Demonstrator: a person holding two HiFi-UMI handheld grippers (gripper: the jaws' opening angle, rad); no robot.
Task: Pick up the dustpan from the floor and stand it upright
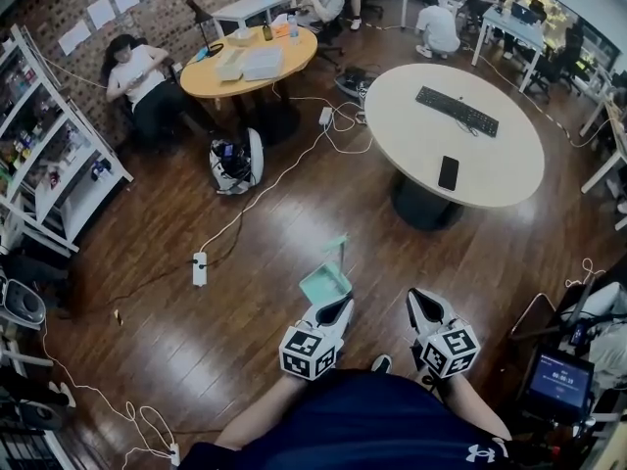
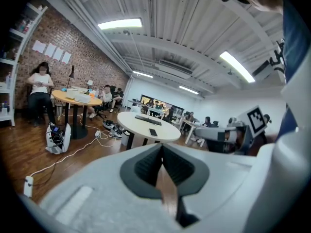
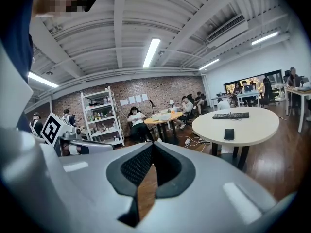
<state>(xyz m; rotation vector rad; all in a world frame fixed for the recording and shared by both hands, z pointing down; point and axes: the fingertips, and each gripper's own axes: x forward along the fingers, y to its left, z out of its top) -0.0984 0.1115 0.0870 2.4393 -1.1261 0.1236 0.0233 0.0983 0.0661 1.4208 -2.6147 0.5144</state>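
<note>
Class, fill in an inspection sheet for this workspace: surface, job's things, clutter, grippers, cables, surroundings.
Surface: dark wooden floor.
Job's things: green dustpan on the floor just ahead of the left hand-held gripper, not held.
Clutter: backpack on the floor; keyboard and phone on the round white table.
Grippers: left hand-held gripper and right hand-held gripper both shut, empty.
Cables: white power strip on the floor, cable trailing away across it.
Surroundings: shelving, brick wall, seated people.
</note>
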